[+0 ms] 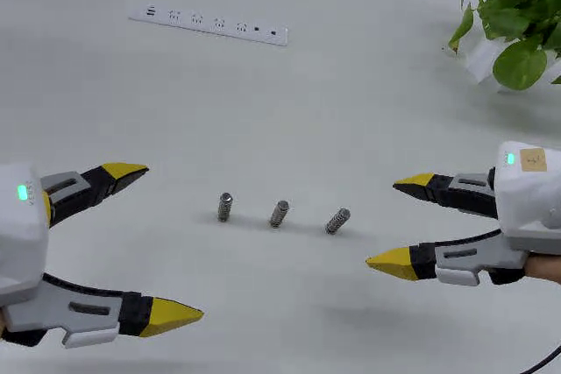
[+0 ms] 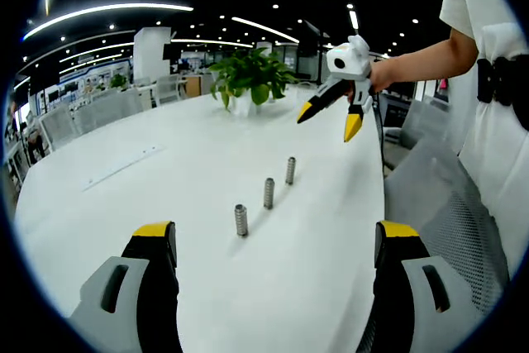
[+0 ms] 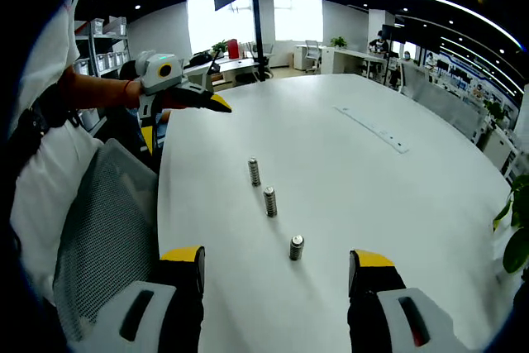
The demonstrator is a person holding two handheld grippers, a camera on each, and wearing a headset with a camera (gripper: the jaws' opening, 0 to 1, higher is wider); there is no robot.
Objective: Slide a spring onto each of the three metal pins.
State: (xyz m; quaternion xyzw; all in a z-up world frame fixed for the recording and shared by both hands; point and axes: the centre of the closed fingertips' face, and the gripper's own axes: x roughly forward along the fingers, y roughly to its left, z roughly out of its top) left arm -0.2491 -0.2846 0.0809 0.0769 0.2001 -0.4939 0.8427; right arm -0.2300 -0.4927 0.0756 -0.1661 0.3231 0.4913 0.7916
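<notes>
White tabletop (image 1: 351, 111) carries a left pin (image 1: 225, 207), a middle pin (image 1: 280, 213) and a right pin (image 1: 338, 220), all metal, standing roughly upright in a short row, near one another but apart. Each looks sleeved by a coil spring (image 2: 269, 194). The left gripper (image 1: 172, 239) hovers off the row's left end with its yellow-tipped jaws spread wide and holding nothing. The right gripper (image 1: 382, 222) hovers off the right end, jaws likewise parted and empty, its lower tip near the right pin without touching it. The row lies between the two grippers and outside both pairs of jaws. In the left gripper view the pins line up ahead between the jaws, receding toward the other gripper. Bare surface surrounds the row on every side. A power strip (image 1: 210, 24) lies well beyond it, and a potted plant (image 1: 517, 15) stands at the far right. In the right gripper view the table's near edge runs beside a mesh chair (image 3: 99, 229).
</notes>
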